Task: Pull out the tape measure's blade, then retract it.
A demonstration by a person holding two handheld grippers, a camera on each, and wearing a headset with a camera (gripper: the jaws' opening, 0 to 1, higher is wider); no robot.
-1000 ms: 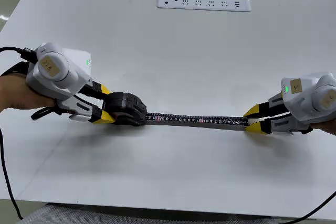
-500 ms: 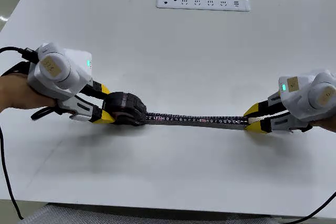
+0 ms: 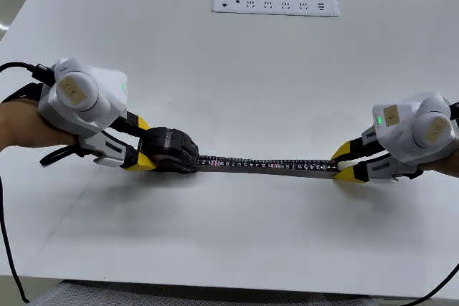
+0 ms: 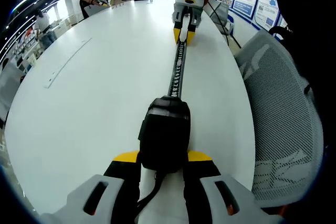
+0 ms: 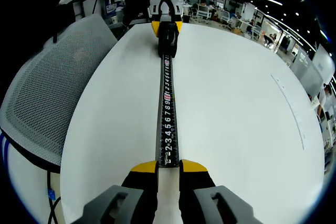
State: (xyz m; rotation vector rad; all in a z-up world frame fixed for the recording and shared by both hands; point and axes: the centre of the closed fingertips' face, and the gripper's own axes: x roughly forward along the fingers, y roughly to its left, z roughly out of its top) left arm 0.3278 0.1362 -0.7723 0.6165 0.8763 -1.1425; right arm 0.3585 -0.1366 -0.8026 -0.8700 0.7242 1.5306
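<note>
In the head view, the left claw (image 3: 143, 143) is seen clenched on the black tape measure case (image 3: 171, 150), which is held low over the white counter (image 3: 237, 84), toward its near edge and left side. The blade (image 3: 269, 165) is drawn out of the case to the right, parallel to the near edge, and its free end is pinched in the right claw (image 3: 344, 163), which is closed on it. A white power strip (image 3: 275, 6) lies well apart, near the far edge. In the left gripper view, the case is seen gripped between the two yellow-tipped jaws, and the blade is stretched straight away from it to the other claw, with a mesh chair (image 4: 283, 129) beside the counter's edge. In the right gripper view, the blade's numbered face is turned up and its end is held between the narrowly closed jaws, the lowest numbers nearest them. The pull-out is judged largely or wholly done, since a long run of blade is exposed. The retraction is judged not yet done: the blade has to be fed back into the case.
</note>
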